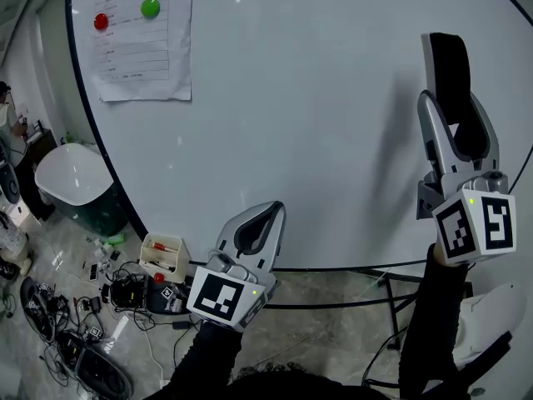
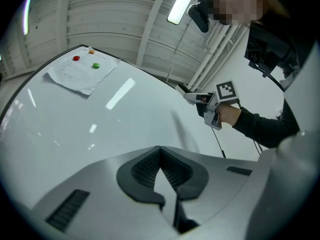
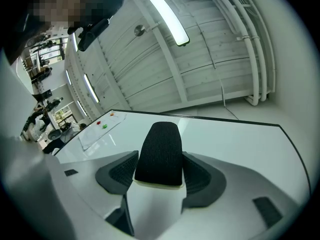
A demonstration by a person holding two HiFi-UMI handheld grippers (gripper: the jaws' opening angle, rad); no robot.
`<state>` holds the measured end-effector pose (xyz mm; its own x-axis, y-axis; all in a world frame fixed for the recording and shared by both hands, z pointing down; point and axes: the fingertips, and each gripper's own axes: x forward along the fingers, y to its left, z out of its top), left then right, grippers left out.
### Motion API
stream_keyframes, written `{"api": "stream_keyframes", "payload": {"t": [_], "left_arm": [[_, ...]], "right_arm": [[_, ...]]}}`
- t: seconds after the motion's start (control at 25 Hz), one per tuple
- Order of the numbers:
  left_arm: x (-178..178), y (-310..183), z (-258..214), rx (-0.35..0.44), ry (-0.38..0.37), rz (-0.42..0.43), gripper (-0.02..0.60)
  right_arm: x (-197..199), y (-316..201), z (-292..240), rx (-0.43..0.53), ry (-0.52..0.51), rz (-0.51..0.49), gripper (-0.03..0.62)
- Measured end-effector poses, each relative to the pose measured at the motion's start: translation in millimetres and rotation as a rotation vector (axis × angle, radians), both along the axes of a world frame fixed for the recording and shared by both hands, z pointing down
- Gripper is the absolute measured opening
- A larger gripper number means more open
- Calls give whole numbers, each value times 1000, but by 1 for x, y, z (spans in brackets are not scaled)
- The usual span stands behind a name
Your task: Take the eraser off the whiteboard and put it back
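Observation:
The whiteboard [image 1: 291, 123] fills most of the head view. My right gripper [image 1: 456, 127] is raised in front of its right part and is shut on the eraser [image 1: 450, 69], a white block with black felt. The eraser stands out past the fingertips, and its shadow falls on the board to its left; I cannot tell whether it touches the board. In the right gripper view the eraser [image 3: 160, 154] sits between both pads, above the whiteboard [image 3: 240, 139]. My left gripper [image 1: 268, 215] hangs lower, near the board's bottom edge, shut and empty. Its pads [image 2: 145, 166] meet at the tips over the whiteboard [image 2: 100, 124].
A paper sheet [image 1: 137, 40] hangs at the board's top left under a red magnet [image 1: 101, 22] and a green magnet [image 1: 150, 7]. On the floor at the lower left lie cables [image 1: 75, 340], a small box [image 1: 163, 257] and a white tub [image 1: 75, 177]. The board's stand [image 1: 391, 286] runs under its bottom edge.

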<state>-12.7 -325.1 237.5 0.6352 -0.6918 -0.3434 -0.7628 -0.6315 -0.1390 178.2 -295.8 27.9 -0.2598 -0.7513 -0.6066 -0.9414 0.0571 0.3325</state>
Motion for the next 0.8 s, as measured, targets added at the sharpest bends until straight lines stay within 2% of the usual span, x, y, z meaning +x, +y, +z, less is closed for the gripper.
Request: {"api": "stream_keyframes", "payload": {"t": [0.44, 0.8], "left_arm": [[-43, -3, 28, -71, -16, -31, 6], [-80, 1, 49, -118, -30, -44, 6]], "right_arm": [[-49, -11, 39, -26, -20, -64, 276], [-99, -17, 86, -90, -14, -132, 276]]}}
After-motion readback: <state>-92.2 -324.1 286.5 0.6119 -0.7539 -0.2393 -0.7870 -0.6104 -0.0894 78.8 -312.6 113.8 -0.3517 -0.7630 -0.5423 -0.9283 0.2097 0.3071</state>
